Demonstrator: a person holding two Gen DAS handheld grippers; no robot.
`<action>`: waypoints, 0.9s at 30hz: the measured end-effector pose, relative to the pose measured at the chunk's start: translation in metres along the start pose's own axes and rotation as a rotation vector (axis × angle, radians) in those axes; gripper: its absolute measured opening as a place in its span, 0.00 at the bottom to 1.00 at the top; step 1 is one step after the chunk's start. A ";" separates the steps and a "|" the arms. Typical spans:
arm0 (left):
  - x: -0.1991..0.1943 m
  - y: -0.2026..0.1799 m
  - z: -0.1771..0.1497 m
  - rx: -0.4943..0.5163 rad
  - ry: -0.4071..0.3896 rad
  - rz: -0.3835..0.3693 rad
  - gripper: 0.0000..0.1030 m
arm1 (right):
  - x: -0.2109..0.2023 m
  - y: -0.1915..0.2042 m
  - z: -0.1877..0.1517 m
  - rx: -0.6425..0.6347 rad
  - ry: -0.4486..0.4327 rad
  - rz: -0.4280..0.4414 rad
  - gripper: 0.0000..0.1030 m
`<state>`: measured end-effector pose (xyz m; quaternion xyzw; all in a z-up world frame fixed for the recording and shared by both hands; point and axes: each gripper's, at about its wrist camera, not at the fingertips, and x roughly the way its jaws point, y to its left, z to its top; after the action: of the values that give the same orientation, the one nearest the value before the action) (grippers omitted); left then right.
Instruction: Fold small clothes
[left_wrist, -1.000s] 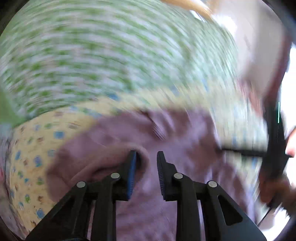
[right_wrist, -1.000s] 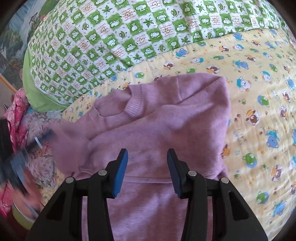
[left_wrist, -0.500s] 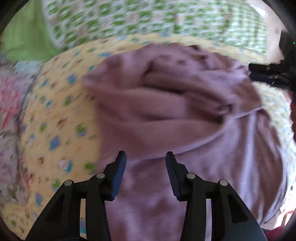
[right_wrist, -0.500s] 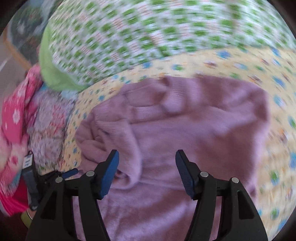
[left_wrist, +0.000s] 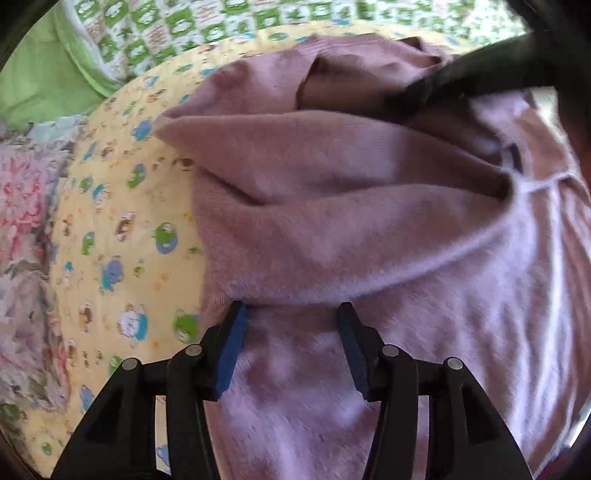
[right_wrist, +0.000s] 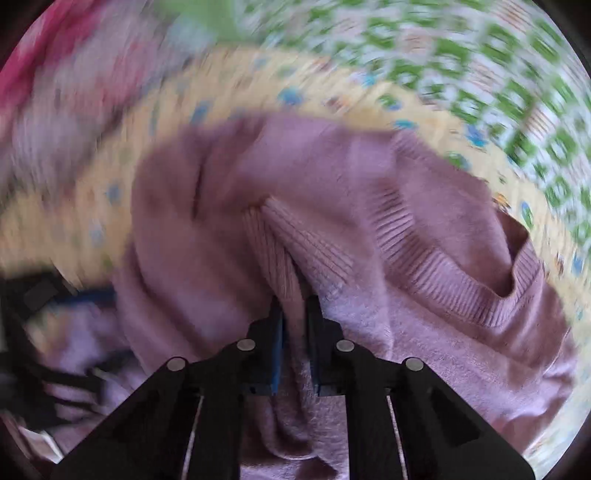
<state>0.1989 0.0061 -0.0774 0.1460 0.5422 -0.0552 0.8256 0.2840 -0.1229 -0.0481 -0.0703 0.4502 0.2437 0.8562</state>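
Mauve sweater (left_wrist: 369, 206) crumpled on yellow cartoon-print sheet (left_wrist: 122, 236), green checked blanket (left_wrist: 177, 29) beyond. Left gripper (left_wrist: 291, 314) opening, jaws apart over sweater fold, nothing pinched. Right gripper (right_wrist: 294, 306) closing, clamped on ribbed cuff (right_wrist: 284, 258). No containers.

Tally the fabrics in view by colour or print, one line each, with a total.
Mauve sweater: 1
Yellow animal-print sheet: 1
Green-checked quilt: 1
Pink floral cloth: 1
Total: 4
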 end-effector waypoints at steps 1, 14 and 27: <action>0.003 0.003 0.005 -0.035 -0.005 0.016 0.51 | -0.019 -0.011 0.005 0.067 -0.059 0.044 0.11; 0.005 0.089 -0.014 -0.617 0.007 0.083 0.46 | -0.090 -0.170 -0.143 0.901 -0.321 0.149 0.09; 0.016 0.090 -0.003 -0.604 0.034 0.107 0.52 | 0.008 -0.119 -0.064 0.724 -0.137 0.169 0.55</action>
<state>0.2257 0.0935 -0.0767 -0.0768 0.5394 0.1544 0.8242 0.2981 -0.2458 -0.1043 0.2907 0.4530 0.1425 0.8307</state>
